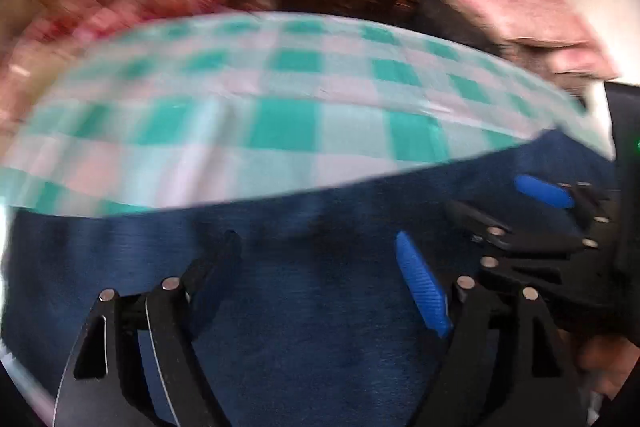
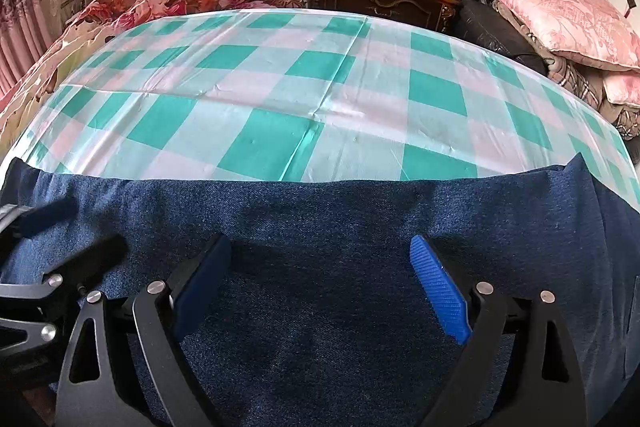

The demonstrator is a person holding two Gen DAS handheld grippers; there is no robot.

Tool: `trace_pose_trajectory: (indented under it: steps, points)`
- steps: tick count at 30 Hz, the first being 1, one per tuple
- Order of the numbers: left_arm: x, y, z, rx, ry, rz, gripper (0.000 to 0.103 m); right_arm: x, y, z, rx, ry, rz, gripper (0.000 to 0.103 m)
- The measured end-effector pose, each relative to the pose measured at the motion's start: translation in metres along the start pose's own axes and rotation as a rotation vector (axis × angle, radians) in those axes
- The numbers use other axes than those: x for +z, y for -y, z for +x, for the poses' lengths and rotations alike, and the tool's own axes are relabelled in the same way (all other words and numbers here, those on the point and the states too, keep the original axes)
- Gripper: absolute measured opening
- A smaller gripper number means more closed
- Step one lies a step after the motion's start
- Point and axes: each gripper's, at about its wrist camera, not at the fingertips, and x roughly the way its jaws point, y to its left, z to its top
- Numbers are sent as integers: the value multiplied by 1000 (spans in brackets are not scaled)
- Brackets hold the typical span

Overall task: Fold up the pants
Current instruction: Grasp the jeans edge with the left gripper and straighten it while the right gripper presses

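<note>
Left wrist view, heavily blurred: the left gripper [image 1: 316,279] hangs over dark blue pants [image 1: 300,307] with jaws wide, gripping nothing. At 3 o'clock the right gripper [image 1: 516,203] is partly cut off. A green checked cloth [image 1: 280,99] lies toward 12 o'clock.

Right wrist view, sharp: the right gripper [image 2: 320,287] is spread wide over the pants [image 2: 320,327]. The left gripper [image 2: 68,227] shows blurred at 9 o'clock. Pants spread from centre to 6 o'clock on the checked cloth [image 2: 280,87].
</note>
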Motion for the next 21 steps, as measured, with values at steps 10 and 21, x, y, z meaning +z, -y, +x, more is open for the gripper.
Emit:
trace_pose_trajectory:
  steps: [10,21]
  points:
    - [-82,-28,-72,59,131,-183,101,0,0,0,3,0,0,88]
    - [-120,-65,-61,197,32,-247,101,0,5,2,-17,-26,43,99]
